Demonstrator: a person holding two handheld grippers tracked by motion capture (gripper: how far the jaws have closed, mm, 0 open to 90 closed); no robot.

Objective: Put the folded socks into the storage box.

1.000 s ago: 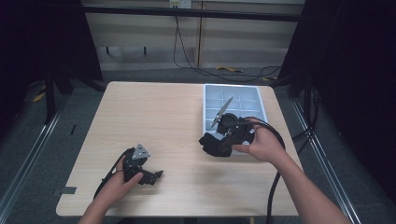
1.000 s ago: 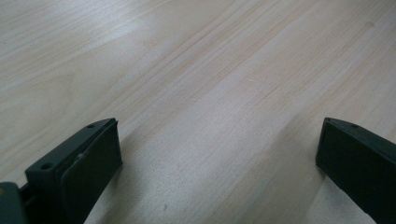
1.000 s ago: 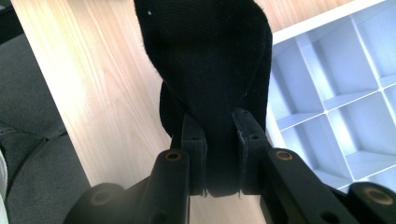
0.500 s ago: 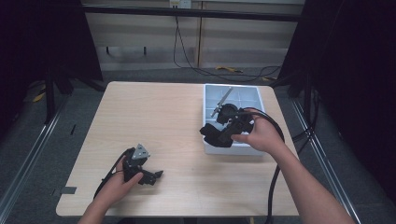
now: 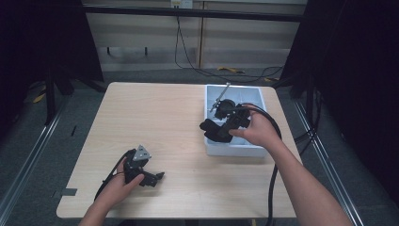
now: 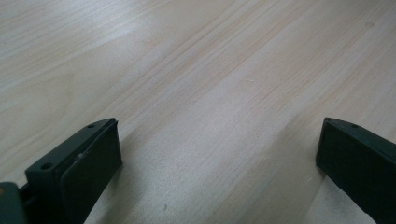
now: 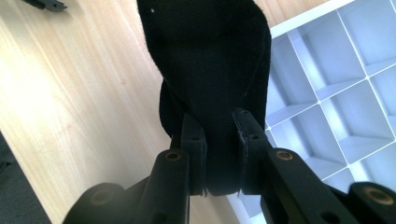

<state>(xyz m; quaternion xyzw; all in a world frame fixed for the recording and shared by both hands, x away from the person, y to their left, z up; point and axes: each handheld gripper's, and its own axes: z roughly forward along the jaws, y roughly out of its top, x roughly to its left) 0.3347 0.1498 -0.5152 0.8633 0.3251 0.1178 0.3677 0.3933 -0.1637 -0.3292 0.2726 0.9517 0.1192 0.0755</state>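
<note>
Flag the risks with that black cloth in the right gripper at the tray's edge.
1. The right gripper pinches only one end of the black fabric piece; most of it hangs free, so it could slip out or snag the rim of the white compartmented plastic tray.
2. It sits over the tray's left edge, so releasing here might drape it across a divider or onto the light wooden table.
3. The left gripper rests open far away, too distant to help.

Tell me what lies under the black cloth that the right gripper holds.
Under the black cloth, pinched in the right gripper, lie the wooden table and the white divided tray. The tray's near-left compartments are covered.
</note>
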